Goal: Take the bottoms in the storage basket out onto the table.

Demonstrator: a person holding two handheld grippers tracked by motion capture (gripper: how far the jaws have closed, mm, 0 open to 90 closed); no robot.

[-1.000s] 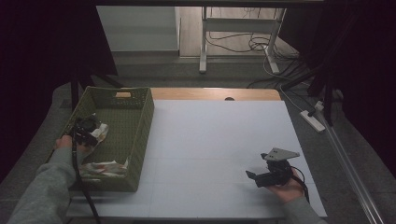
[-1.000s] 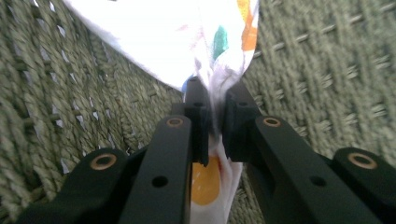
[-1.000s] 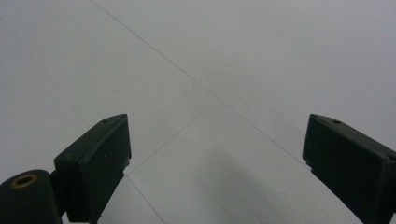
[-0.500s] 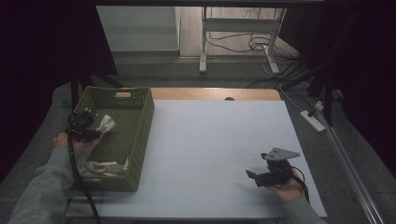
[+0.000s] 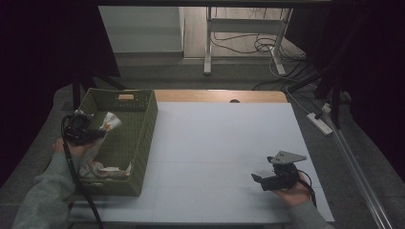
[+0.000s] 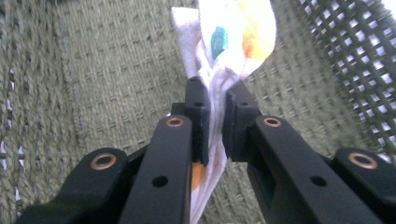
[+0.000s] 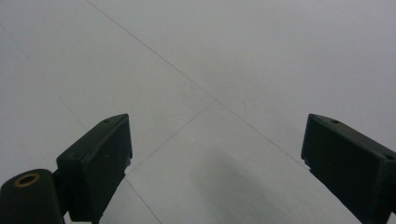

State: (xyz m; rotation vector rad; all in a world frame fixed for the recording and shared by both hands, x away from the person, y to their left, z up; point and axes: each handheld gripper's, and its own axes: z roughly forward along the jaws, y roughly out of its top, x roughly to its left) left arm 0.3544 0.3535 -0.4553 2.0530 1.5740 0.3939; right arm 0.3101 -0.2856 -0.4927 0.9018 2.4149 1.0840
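A green woven basket [image 5: 143,119] stands at the table's left. My left gripper [image 5: 101,129] hangs over its left side, shut on a white cloth [image 5: 111,121] with teal and orange marks [image 6: 233,37]; the cloth is pinched between the two black pads [image 6: 198,116] and trails down below them. More white cloth [image 5: 102,169] lies in the basket's near end. My right gripper [image 5: 257,180] rests low over the white table at the front right, jaws wide open with nothing between them [image 7: 215,154].
The white tabletop [image 5: 224,143] spreads between basket and right hand, with a wooden strip along its far edge. A power strip [image 5: 320,123] lies off the right edge. A desk frame and cables [image 5: 243,43] stand on the floor behind.
My left gripper has lifted the white cloth up and toward the far end of the basket. The right gripper has stayed where it was.
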